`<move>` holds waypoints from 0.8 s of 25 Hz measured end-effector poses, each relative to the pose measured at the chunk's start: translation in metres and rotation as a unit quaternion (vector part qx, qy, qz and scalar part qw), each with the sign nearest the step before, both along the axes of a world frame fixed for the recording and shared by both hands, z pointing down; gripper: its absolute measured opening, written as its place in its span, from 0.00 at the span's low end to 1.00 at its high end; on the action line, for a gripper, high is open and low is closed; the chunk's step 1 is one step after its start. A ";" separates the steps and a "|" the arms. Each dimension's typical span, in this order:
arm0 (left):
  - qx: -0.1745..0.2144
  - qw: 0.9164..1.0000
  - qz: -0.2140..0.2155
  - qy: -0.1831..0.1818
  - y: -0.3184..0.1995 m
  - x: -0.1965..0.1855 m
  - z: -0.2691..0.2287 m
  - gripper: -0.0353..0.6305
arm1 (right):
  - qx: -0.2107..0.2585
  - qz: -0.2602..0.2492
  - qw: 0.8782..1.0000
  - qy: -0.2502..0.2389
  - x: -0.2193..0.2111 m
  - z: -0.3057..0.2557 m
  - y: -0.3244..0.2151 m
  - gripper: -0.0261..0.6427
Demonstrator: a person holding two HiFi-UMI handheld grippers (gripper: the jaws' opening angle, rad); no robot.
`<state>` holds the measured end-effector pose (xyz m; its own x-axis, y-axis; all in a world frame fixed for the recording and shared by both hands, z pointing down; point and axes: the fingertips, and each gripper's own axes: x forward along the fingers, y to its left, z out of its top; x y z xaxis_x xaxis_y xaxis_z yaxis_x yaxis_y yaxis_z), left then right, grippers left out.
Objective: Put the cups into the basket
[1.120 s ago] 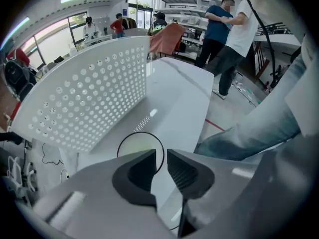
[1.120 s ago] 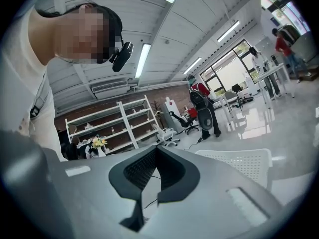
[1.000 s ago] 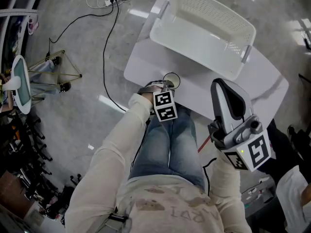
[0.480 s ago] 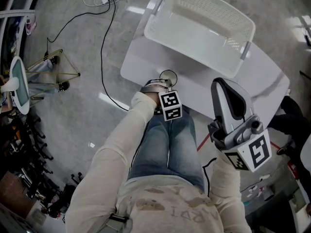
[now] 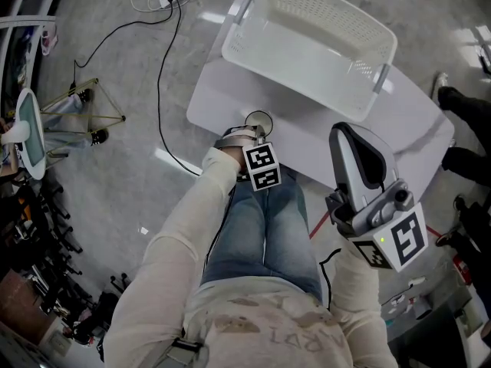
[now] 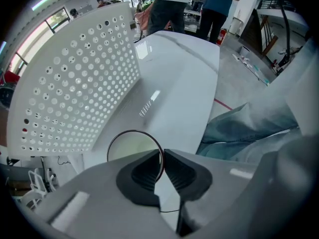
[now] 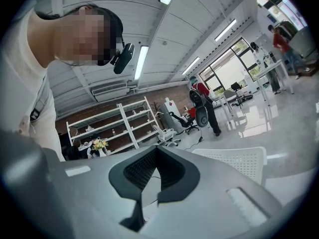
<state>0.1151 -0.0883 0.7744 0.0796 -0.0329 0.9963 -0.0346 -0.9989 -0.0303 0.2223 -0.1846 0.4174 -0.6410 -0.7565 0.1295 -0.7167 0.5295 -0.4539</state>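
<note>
Head view: the left gripper (image 5: 253, 131) meets a clear cup (image 5: 258, 121) at the near edge of the white table (image 5: 399, 121); the basket (image 5: 307, 60) stands just behind the cup; the right gripper (image 5: 354, 140) is held up at the table's right.
Left gripper view: jaws clamp the cup's rim; the basket's perforated wall stands alongside.
Right gripper view: jaws closed together, holding nothing.

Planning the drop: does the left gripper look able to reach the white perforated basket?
Probably yes: the left gripper, jaws shut on the rim of the clear round cup, sits beside the white perforated basket, only bare white table between.
</note>
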 end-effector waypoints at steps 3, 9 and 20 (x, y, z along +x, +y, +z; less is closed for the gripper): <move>0.007 1.000 -0.003 0.008 0.001 -0.002 -0.008 0.10 | 0.005 -0.002 1.000 -0.001 0.004 -0.004 0.002 0.08; 0.025 0.999 -0.026 0.034 -0.001 0.000 -0.050 0.10 | 0.024 -0.014 1.000 -0.006 0.006 -0.025 0.006 0.08; 0.095 0.984 -0.095 0.119 -0.019 0.018 -0.193 0.10 | 0.070 -0.035 0.997 -0.005 0.016 -0.100 0.014 0.08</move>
<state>0.1333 -0.1071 0.5813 0.2845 -0.2526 0.9248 -0.2484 -0.9511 -0.1833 0.2381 -0.1709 0.3169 -0.6931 -0.7206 0.0183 -0.6716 0.6364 -0.3794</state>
